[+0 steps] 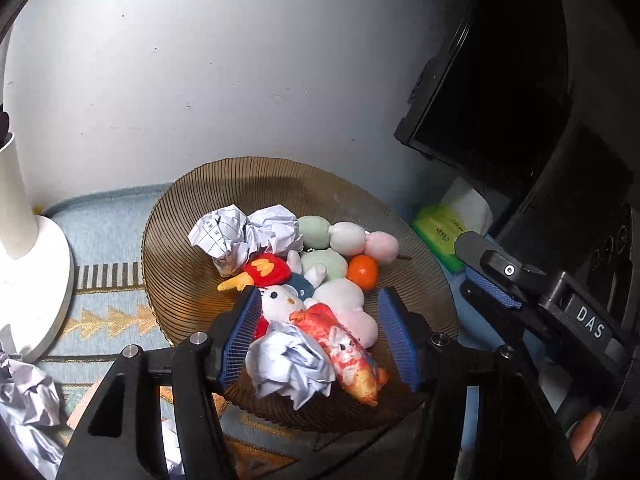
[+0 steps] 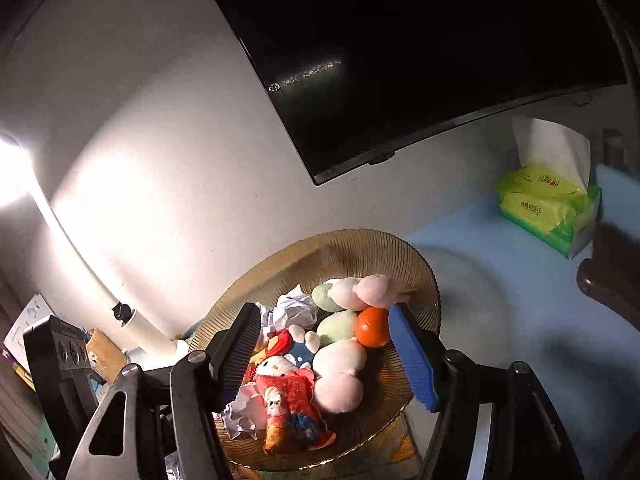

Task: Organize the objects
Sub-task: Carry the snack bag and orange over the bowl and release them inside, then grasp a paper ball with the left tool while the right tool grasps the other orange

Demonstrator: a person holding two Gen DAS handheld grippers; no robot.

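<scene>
Both over bowl (image 1: 192, 240), jaws part open, empty. Left gripper (image 1: 316, 340) nearer, straddling paper ball (image 1: 288, 364) at bowl's near rim; red toy (image 1: 344, 352) beside, long axis along reach. Right gripper (image 2: 324, 344) higher.

My right gripper (image 2: 324, 344) hangs over the ribbed amber plate (image 2: 416, 264), my jaws apart with nothing pressed between them. Below them lie a white kitten plush (image 2: 278, 366), a red-clad doll (image 2: 296, 416), pale pink and green plush balls (image 2: 340, 358), an orange (image 2: 372, 326) and crumpled paper (image 2: 294, 306). On the blue counter (image 2: 500, 264) to the right stands a green tissue pack (image 2: 548, 208). A dark screen (image 2: 400, 60) hangs on the wall, and a white lamp (image 2: 136, 324) glares at left.
</scene>
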